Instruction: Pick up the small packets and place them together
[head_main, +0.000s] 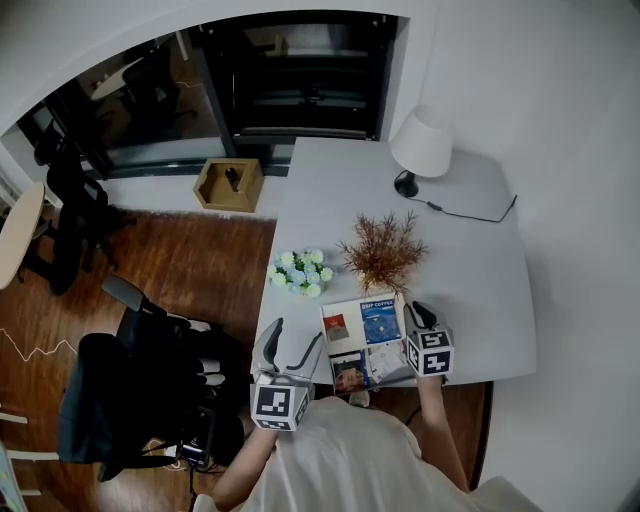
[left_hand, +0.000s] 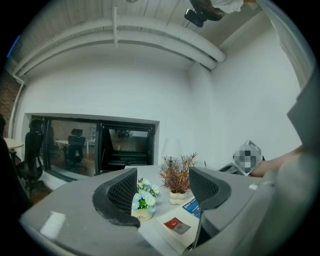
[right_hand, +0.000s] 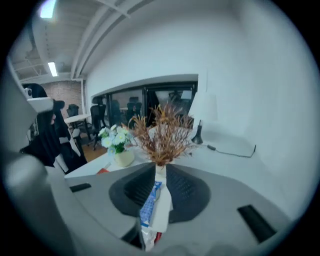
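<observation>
A white card (head_main: 352, 346) lies at the table's near edge with small packets on it: a red one (head_main: 336, 326), a blue one (head_main: 380, 322) and a dark one (head_main: 349, 371). My right gripper (head_main: 418, 316) hovers at the card's right edge. In the right gripper view it (right_hand: 159, 172) is shut on a thin white and blue packet (right_hand: 152, 202) standing upright between the jaws. My left gripper (head_main: 288, 351) stands open just left of the card, nothing between its jaws (left_hand: 162, 192). From there the red packet (left_hand: 176, 226) and blue packet (left_hand: 193, 206) show ahead.
A dried brown plant (head_main: 382, 252) in a small pot and a pot of pale blue flowers (head_main: 300, 272) stand just behind the card. A white lamp (head_main: 421, 145) with its cable is at the far end of the white table (head_main: 470, 280). A black office chair (head_main: 130, 390) stands to the left.
</observation>
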